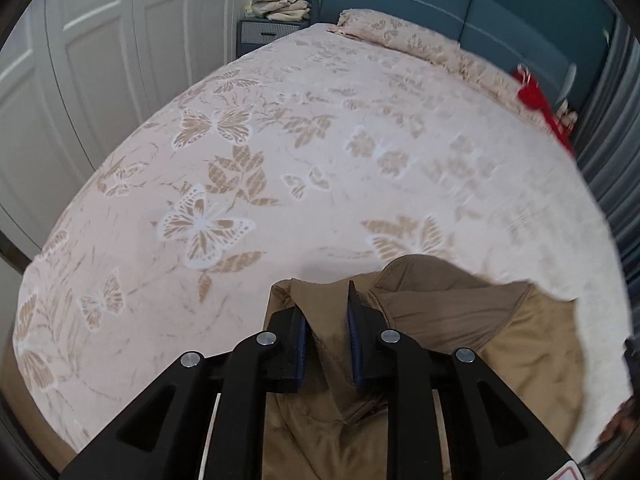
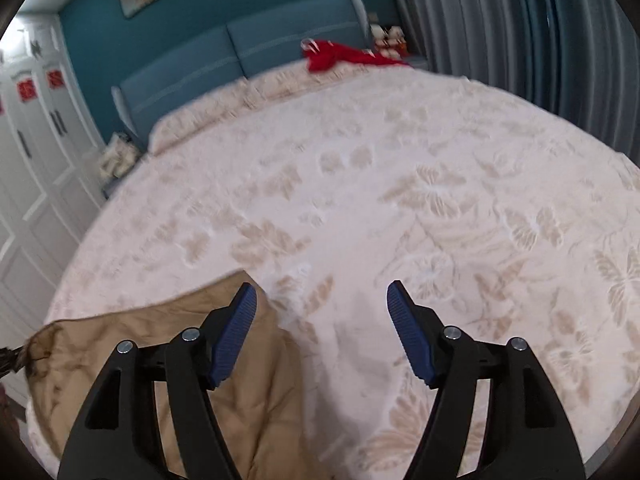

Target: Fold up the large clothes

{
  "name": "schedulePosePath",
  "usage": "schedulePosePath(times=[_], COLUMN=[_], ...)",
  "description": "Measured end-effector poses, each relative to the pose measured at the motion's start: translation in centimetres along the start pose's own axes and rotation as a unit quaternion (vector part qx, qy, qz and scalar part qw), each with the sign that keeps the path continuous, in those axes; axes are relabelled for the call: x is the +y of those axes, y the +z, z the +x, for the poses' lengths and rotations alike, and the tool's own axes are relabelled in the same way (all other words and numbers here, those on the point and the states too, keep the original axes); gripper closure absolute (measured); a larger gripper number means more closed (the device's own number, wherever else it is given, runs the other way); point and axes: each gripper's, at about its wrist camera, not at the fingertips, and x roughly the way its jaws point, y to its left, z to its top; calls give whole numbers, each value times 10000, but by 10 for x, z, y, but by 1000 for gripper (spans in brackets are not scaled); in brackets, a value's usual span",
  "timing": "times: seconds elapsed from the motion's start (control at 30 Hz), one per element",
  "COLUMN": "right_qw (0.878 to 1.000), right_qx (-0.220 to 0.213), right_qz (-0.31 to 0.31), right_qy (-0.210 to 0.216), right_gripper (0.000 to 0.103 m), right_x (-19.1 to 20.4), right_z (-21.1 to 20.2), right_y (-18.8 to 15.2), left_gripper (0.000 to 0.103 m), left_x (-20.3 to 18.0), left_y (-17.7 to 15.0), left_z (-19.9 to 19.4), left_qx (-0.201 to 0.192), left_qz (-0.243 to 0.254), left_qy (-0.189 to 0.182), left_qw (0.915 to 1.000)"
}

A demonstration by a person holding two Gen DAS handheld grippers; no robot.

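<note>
Black linkage arms fill the bottom of the left wrist view, and between them the left gripper (image 1: 328,312) has its jaws nearly closed on a raised fold of the tan garment (image 1: 460,340); the cloth stands up between the blue pads (image 1: 354,336) and spills down and to the right across the near edge of the bed (image 1: 280,140). Further left in that view stand white panelled wardrobe doors (image 1: 100,40); beside them, at the head of the bed, a dark nightstand (image 1: 260,34) carries a heap of pale folded cloth (image 1: 280,2); a teal headboard (image 1: 440,4) runs behind the patterned pillow (image 1: 400,36); a red item (image 1: 536,100) lies at the far right edge of the bed, next to grey curtains (image 1: 612,140).

From the right wrist view, the garment (image 2: 140,340) lies low and left on the butterfly-printed bedspread (image 2: 400,200), its edge passing under the left finger; the right gripper (image 2: 320,304) has its jaws spread wide and holds nothing, its blue pads (image 2: 408,332) above bare bedspread; the red item (image 2: 340,54) sits far off by the headboard (image 2: 240,60), with curtains (image 2: 500,20) at the right.
</note>
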Motion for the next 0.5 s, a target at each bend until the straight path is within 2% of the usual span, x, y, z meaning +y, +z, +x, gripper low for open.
schedulePosePath(times=[0.07, 0.13, 0.17, 0.23, 0.27, 0.3, 0.33, 0.37, 0.5], right_qw=[9997, 9984, 9971, 9935, 9921, 9896, 9882, 9867, 9823], right_qx=[-36, 84, 193, 362, 403, 481, 509, 551, 854], right_qz=[-201, -405, -508, -832, -949, -1140, -1235, -1305, -1340], right_qy=[135, 390, 533, 686, 710, 737, 750, 792, 989], right_gripper=[37, 37, 37, 37, 37, 37, 37, 38, 47], right_x=[12, 32, 43, 69, 78, 92, 99, 106, 129], right_z=[-11, -15, -14, -10, -9, -6, -6, -6, 2], right_y=[0, -7, -12, -29, -36, -47, -55, -63, -82], left_gripper=[81, 78, 73, 43, 23, 16, 16, 16, 17], left_x=[-11, -28, -42, -53, -60, -61, -61, -59, -55], left_y=[4, 3, -1, -4, -6, -6, -5, 0, 14], left_z=[-3, -5, -7, -17, -32, -42, -53, -62, -68], left_qx=[36, 52, -27, -395, -935, -1234, -1492, -1589, -1449], left_qz=[126, 580, 949, 1330, 1525, 1567, 1576, 1528, 1337], left_qy=[-11, 162, 392, 927, 1345, 1470, 1503, 1483, 1287], left_qw=[9999, 9982, 9947, 9860, 9746, 9688, 9645, 9641, 9719])
